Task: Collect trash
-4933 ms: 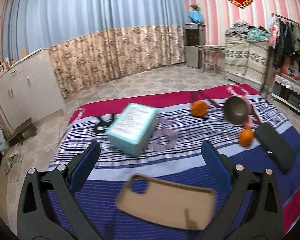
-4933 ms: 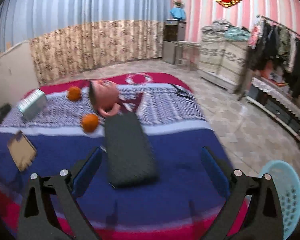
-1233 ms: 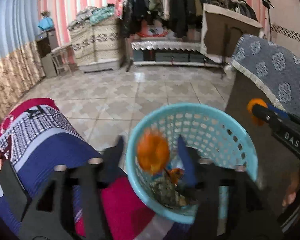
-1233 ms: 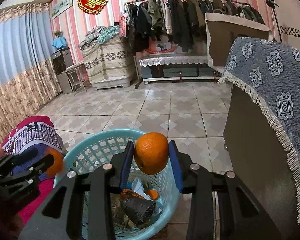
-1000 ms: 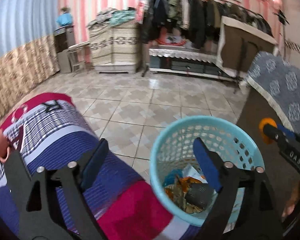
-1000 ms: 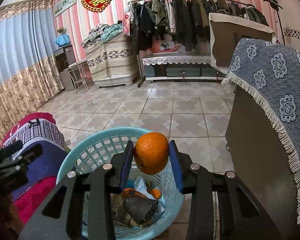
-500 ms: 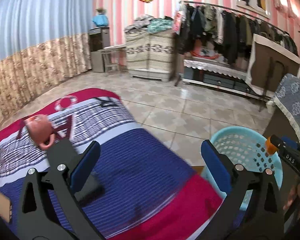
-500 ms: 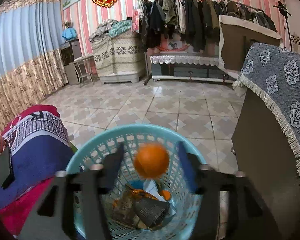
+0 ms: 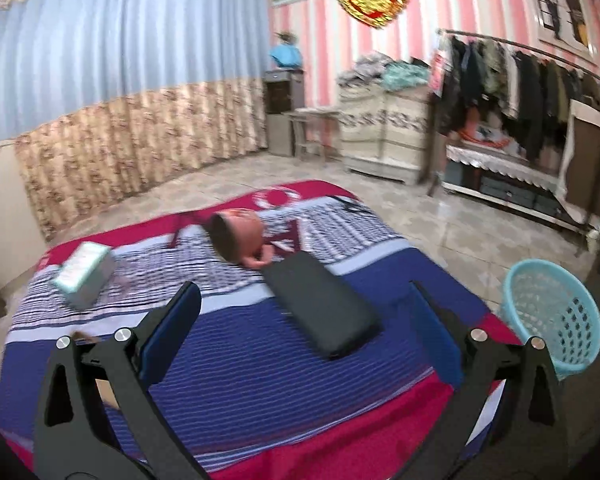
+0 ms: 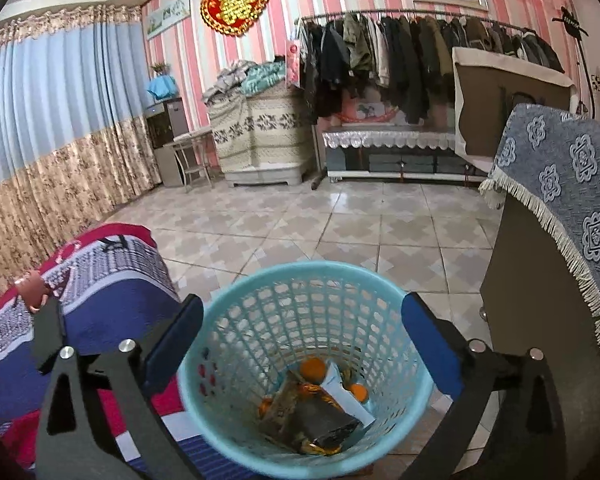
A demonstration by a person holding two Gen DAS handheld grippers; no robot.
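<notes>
I see even, soft indoor light; the left wrist view smears with motion blur, both bend at their edges.

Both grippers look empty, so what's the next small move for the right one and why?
Probably swing the right gripper away from the blue basket toward the bed. Its jaws stand open with nothing between them, and oranges lie inside the basket.

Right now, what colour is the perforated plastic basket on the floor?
The perforated plastic basket is light turquoise blue, shown best in the right wrist view.
</notes>
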